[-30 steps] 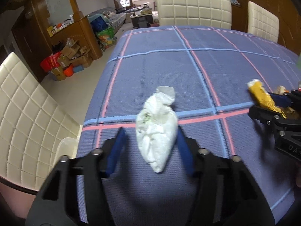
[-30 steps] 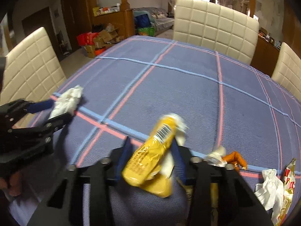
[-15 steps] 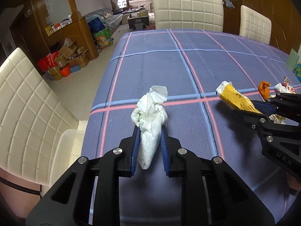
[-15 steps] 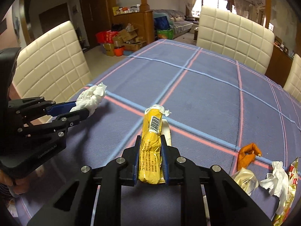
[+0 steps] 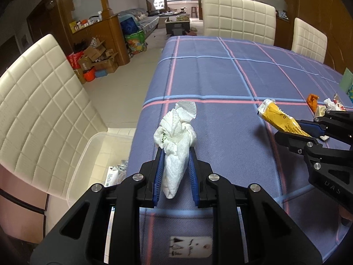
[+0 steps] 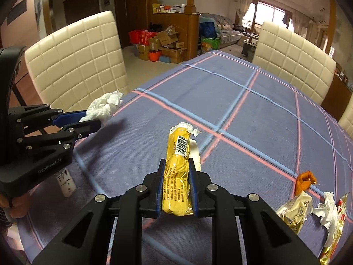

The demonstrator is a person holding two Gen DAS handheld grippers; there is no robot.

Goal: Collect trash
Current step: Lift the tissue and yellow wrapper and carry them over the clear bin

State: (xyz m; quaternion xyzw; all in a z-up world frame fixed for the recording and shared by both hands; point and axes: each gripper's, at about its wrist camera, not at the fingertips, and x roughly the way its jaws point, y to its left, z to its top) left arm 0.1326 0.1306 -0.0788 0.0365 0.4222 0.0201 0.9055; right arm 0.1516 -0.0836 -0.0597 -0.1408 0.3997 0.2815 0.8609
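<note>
My left gripper is shut on a crumpled white tissue and holds it above the table's left edge. It also shows in the right wrist view with the tissue. My right gripper is shut on a yellow wrapper, lifted over the blue checked tablecloth. The wrapper also shows in the left wrist view, held by the right gripper. A clear plastic bin sits on the floor below the table's left edge, with some trash inside.
More trash lies at the right of the table: an orange scrap, a gold wrapper, a white tissue and a red-yellow packet. Cream chairs stand to the left and at the far side.
Both grippers have closed on their items and lifted them. The left gripper with the tissue has moved left toward the table edge, bringing the bin into view.
</note>
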